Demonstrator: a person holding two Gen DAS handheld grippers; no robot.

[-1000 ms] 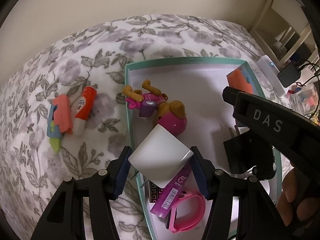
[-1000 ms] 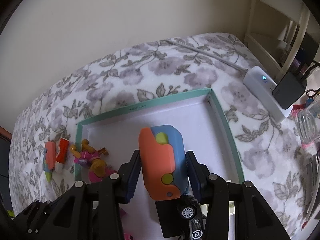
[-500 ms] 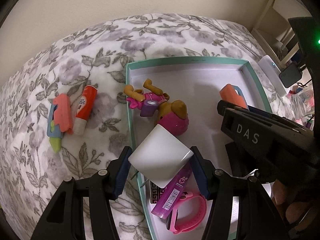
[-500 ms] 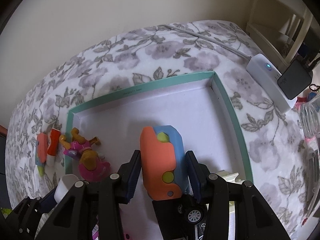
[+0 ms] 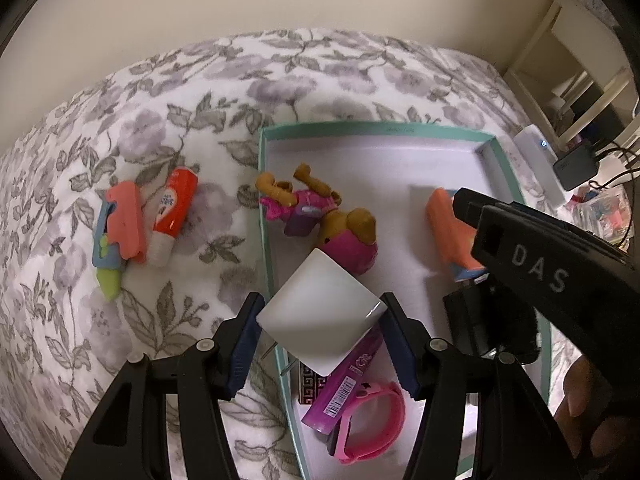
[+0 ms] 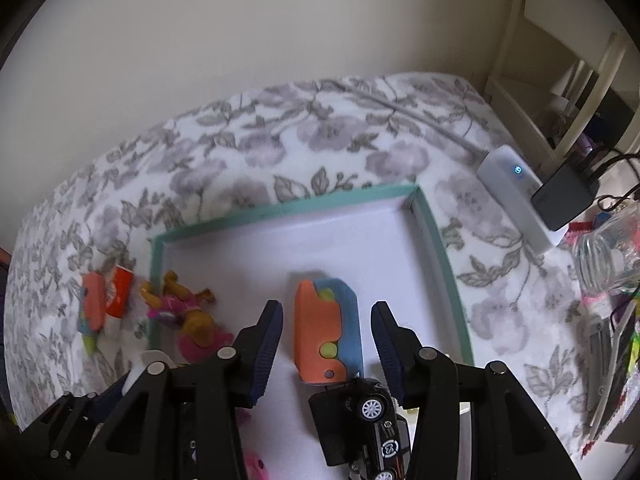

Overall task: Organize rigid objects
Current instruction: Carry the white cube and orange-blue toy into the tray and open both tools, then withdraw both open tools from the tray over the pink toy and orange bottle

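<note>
— What have you got in your left jaws?

— My left gripper (image 5: 320, 336) is pinching a white cube-shaped block (image 5: 320, 316); both pads press on its sides, and it hangs over the near left edge of the teal-rimmed tray (image 5: 266, 216). Below it, inside the tray, lie a purple tube (image 5: 348, 384) and a pink watch (image 5: 368, 420). Ahead of the jaws lies a pink and brown toy figure (image 5: 328, 220).

— And the right?

— My right gripper (image 6: 326, 344) has its jaws spreading. The orange and blue toy (image 6: 326, 336) lies flat on the tray floor between them, with a gap on each side, so neither pad touches it. A black toy car (image 6: 374, 408) sits just under the jaws, at the toy's near end.

— Anything outside the tray?

— On the flowered bed cover (image 5: 160, 120), well to the left of my left jaws, a second orange and blue toy (image 5: 120, 224) lies touching a red and white tube (image 5: 172, 212)
</note>
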